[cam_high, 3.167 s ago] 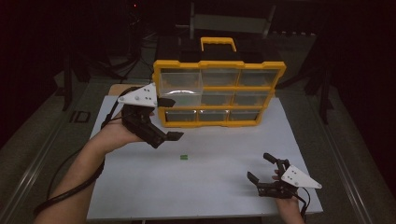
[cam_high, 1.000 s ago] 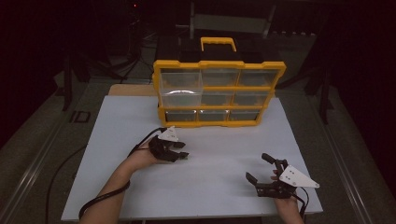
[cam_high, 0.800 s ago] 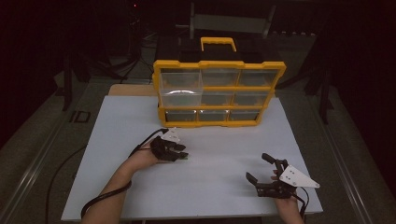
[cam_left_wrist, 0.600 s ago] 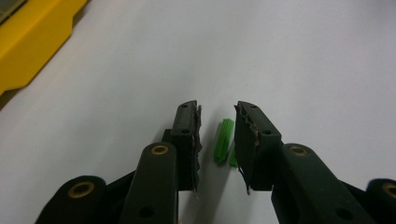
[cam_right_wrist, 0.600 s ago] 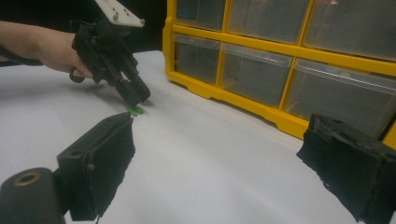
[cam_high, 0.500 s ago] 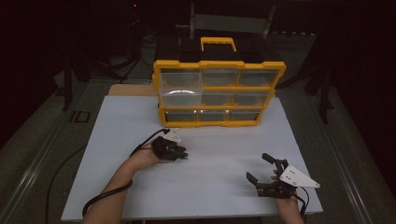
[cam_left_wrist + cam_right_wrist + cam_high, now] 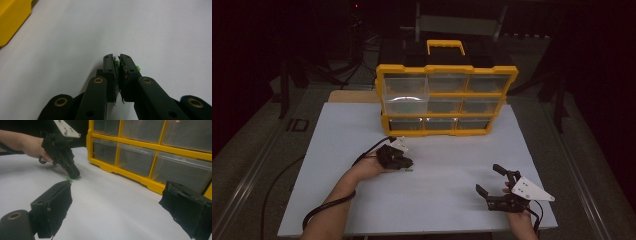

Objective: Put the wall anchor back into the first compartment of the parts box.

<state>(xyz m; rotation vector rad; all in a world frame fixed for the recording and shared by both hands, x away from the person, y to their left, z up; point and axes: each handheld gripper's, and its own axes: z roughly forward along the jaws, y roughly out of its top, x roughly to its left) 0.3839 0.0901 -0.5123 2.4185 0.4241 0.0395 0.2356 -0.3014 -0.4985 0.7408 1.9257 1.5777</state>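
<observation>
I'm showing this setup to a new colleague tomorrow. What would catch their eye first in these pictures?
Most likely the yellow organizer case with clear drawers, standing upright at the far edge of the white table, one upper-left drawer pulled partly out. Next, the left tool near the table's middle: its jaws have just been closing and now pinch a tiny green piece against the surface. The right tool rests near the front right corner, jaws wide apart.

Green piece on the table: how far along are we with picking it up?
Done: the left gripper is down on the white table, and its jaws have just closed on the small green piece. In hand: that pinch. Left: lifting it, probably toward the yellow organizer. The right gripper rests open.
</observation>
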